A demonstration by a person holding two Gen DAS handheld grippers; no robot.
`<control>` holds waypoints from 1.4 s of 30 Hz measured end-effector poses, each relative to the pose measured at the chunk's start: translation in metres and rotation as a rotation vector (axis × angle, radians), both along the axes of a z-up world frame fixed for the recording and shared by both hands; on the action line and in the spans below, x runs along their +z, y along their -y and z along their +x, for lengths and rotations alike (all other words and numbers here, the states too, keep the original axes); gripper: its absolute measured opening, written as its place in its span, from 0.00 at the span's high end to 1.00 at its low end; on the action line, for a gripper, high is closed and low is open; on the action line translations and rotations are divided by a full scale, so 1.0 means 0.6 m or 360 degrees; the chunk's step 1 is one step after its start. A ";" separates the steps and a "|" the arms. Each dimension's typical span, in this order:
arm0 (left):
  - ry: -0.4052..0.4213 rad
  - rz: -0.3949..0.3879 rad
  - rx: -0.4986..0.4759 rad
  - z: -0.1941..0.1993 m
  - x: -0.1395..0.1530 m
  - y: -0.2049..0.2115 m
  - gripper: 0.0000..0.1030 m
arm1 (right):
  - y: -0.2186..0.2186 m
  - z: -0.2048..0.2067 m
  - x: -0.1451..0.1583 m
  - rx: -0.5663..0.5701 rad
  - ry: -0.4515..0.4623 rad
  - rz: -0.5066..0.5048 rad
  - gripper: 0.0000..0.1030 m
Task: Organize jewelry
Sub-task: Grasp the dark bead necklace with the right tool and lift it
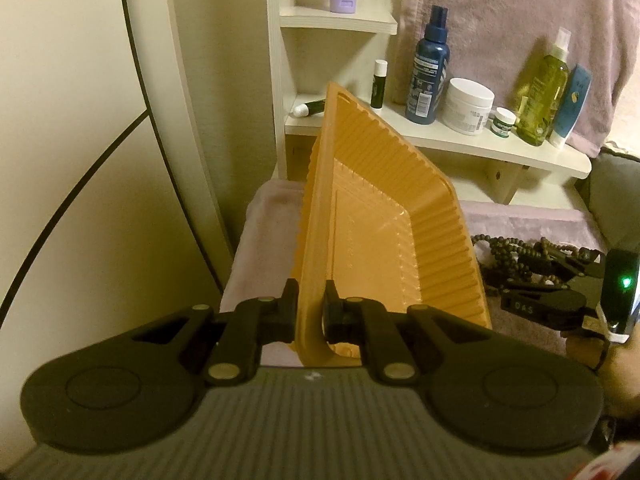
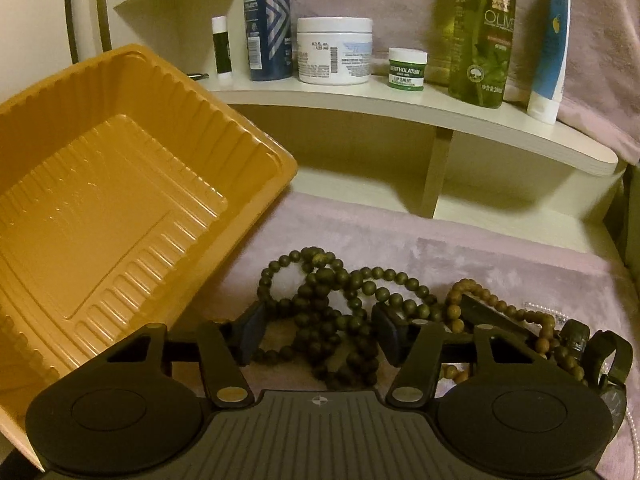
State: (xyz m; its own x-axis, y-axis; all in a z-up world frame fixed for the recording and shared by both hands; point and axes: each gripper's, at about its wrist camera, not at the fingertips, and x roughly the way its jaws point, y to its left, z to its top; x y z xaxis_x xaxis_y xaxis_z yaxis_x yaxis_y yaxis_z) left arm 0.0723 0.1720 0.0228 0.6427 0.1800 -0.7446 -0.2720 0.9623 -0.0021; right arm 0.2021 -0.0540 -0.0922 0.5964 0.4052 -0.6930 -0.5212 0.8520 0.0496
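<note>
My left gripper (image 1: 311, 312) is shut on the near rim of an empty orange plastic tray (image 1: 372, 216) and holds it tilted up on its side. The tray also shows at the left of the right wrist view (image 2: 120, 200). A heap of dark green bead strands (image 2: 328, 312) lies on the pink cloth, with a brown bead strand (image 2: 472, 300) to its right. My right gripper (image 2: 320, 336) is open, its fingers on either side of the green beads. It shows in the left wrist view (image 1: 516, 276) beside the tray, over the beads (image 1: 500, 252).
A cream shelf (image 2: 400, 100) behind the cloth holds a blue bottle (image 2: 268, 20), a white jar (image 2: 334, 50), a small green jar (image 2: 407, 67), an olive bottle (image 2: 480, 32), a tube (image 2: 550, 48) and a lip balm (image 2: 221, 46). A dark watch (image 2: 600, 356) lies far right.
</note>
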 end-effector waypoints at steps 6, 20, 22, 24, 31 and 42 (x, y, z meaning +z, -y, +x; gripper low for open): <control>0.0003 0.0000 0.0006 0.000 0.002 0.003 0.90 | 0.004 -0.003 -0.001 0.0003 0.0028 0.0002 0.67; 0.0002 0.0021 -0.0011 0.000 0.003 0.003 0.90 | 0.014 -0.023 0.032 -0.0002 0.0100 0.0097 0.86; 0.0003 0.0020 -0.0011 -0.001 0.003 0.003 0.90 | 0.014 -0.027 0.041 0.0002 0.0115 0.0112 0.86; 0.0003 0.0021 -0.0010 -0.001 0.003 0.004 0.90 | 0.014 -0.031 0.050 0.0011 0.0124 0.0127 0.86; 0.0004 0.0024 -0.0008 -0.001 0.002 0.005 0.90 | 0.018 -0.042 0.077 0.0025 0.0167 0.0171 0.86; 0.0010 0.0020 -0.0004 0.000 0.000 0.004 0.90 | 0.009 -0.065 0.157 0.0130 0.0284 0.0263 0.86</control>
